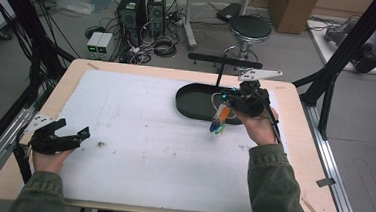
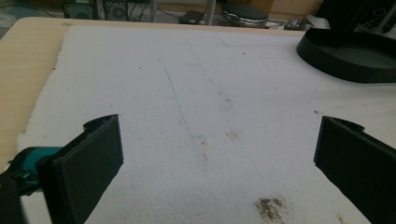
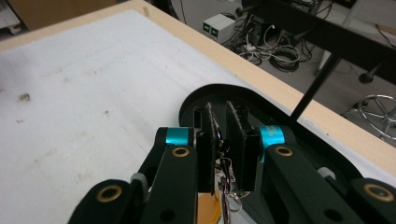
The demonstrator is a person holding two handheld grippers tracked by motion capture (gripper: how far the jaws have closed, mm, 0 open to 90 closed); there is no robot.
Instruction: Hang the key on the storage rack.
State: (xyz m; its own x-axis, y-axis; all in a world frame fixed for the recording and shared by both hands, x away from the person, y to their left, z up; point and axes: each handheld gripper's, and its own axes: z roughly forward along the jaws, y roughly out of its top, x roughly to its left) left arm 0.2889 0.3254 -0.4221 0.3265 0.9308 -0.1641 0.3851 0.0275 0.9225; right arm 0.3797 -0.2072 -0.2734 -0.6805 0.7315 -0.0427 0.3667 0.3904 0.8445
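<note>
My right gripper [image 1: 225, 108] hovers at the near rim of a black oval tray [image 1: 191, 100]. It is shut on a small bundle of thin coloured wires [image 1: 219, 121] with orange, blue and green parts that dangles below the jaws. In the right gripper view the jaws [image 3: 218, 114] stand close together, pinching the wires [image 3: 223, 173], with an orange piece [image 3: 208, 206] beneath and the tray [image 3: 194, 100] behind. My left gripper [image 1: 74, 128] rests low at the table's left edge, open with nothing between its jaws. The left gripper [image 2: 219, 128] faces bare white mat [image 2: 196, 84].
A white mat [image 1: 144, 133] with brown stains covers most of the wooden table [image 1: 303, 154]. The tray [image 2: 350, 56] looks empty inside. A thin black stand [image 1: 220, 70] rises behind the tray. Beyond the table stand a stool [image 1: 250, 27], computer towers [image 1: 132, 9] and cables.
</note>
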